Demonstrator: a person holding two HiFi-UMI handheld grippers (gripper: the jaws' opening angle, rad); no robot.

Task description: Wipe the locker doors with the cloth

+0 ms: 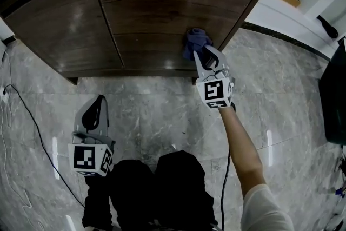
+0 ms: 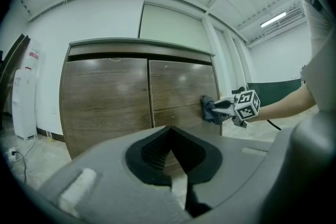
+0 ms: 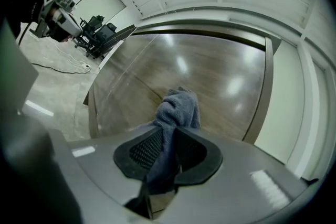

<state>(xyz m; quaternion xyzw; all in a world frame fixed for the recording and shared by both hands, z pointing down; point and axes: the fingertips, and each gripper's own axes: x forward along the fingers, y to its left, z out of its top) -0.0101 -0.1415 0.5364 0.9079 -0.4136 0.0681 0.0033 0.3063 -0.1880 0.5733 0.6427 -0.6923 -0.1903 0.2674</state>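
A dark wooden locker with two doors stands ahead, the left door (image 1: 65, 24) and the right door (image 1: 162, 8). A blue cloth (image 1: 195, 40) is pressed against the right door near its right edge, low down. My right gripper (image 1: 204, 55) is shut on the cloth, which bunches out past the jaws (image 3: 178, 107). The left gripper view shows the cloth (image 2: 210, 110) and the right gripper (image 2: 223, 107) against the same door (image 2: 178, 86). My left gripper (image 1: 96, 112) hangs back over the floor, left of the locker's middle, shut and empty (image 2: 169, 131).
Grey marble floor (image 1: 157, 111) lies in front of the locker. A black cable (image 1: 32, 121) runs over it at the left. A dark object (image 1: 332, 94) stands at the right edge. A white dispenser (image 2: 23, 102) is left of the locker. The person's dark legs (image 1: 162, 186) are below.
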